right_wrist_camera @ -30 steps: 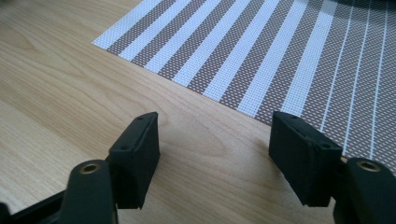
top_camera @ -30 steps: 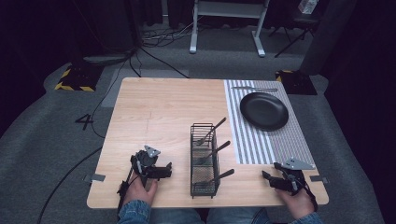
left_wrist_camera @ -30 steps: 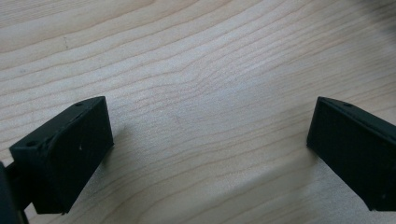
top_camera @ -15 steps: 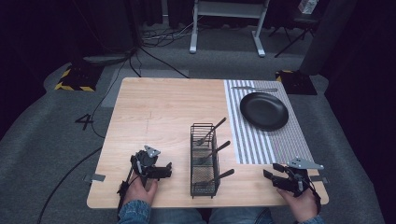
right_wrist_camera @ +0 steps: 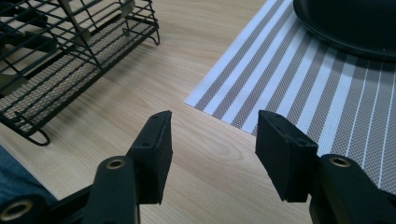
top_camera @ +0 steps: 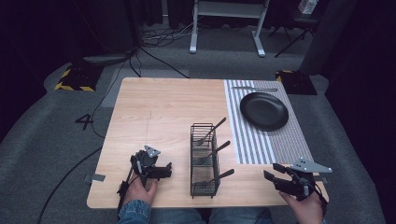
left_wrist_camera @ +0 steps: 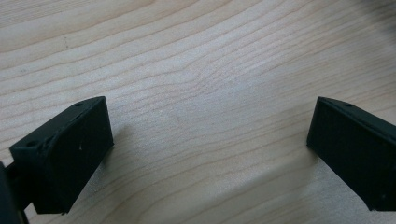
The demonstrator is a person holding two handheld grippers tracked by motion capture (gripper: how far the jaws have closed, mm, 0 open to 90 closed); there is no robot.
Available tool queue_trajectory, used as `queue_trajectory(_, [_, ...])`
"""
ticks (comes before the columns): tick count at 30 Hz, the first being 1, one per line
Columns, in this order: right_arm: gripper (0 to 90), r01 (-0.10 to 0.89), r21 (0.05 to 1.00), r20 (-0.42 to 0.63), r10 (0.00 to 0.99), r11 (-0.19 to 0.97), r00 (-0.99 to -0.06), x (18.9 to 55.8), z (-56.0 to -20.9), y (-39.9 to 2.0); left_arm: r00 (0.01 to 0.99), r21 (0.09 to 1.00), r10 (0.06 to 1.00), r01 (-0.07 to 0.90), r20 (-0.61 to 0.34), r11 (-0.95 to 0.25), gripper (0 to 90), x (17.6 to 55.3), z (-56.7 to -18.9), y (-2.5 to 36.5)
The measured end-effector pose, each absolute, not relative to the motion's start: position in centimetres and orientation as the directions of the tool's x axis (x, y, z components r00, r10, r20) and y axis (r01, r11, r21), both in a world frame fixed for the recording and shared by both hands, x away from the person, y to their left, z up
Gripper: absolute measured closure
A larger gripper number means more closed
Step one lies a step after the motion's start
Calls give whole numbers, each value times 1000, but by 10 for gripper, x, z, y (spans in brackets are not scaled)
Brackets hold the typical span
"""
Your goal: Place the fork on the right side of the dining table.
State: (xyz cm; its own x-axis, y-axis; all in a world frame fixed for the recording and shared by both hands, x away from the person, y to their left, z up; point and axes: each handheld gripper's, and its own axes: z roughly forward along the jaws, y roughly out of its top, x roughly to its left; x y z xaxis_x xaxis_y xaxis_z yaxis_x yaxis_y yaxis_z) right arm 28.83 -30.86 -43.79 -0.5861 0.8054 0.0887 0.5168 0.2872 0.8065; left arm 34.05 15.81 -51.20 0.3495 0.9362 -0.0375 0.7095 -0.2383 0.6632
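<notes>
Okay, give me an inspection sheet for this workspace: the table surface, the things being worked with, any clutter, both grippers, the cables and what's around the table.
Surface: wooden table, striped placemat on its right side.
Job's things: black wire caddy near the front edge, holding three dark-handled utensils; black plate on the placemat, a knife beyond it.
Clutter: nothing seen.
Grippers: left gripper open, low over bare wood; right gripper open, empty, its jaws have just been closing, at the front right corner.
Cables: black cable trailing from the left gripper over the floor; more cables behind the table.
Surroundings: grey carpet, hazard-striped base, white stand.
</notes>
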Motion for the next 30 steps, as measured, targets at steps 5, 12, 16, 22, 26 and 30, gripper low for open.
queue_trajectory(5, [467, 502, 812, 79, 796, 298, -600, 285, -428, -303, 349, 663, 936, 709, -38, -238, 4, 341, -512, 158])
queue_trajectory(12, [472, 488, 814, 82, 769, 315, -634, 279, -413, -293, 350, 663, 936, 709, -38, -238, 4, 341, -512, 158])
queue_trajectory(16, [474, 480, 819, 92, 755, 313, -649, 276, -406, -288, 350, 663, 936, 710, -38, -238, 4, 341, -512, 158])
queue_trajectory(22, [476, 441, 830, 71, 720, 341, -690, 272, -391, -274, 349, 663, 936, 709, -37, -238, 4, 340, -512, 158])
queue_trajectory(26, [476, 424, 834, 63, 702, 353, -709, 271, -381, -266, 349, 663, 936, 709, -37, -238, 4, 340, -512, 158])
queue_trajectory(30, [477, 409, 837, 55, 687, 364, -724, 269, -375, -258, 349, 663, 936, 709, -37, -238, 4, 340, -512, 158])
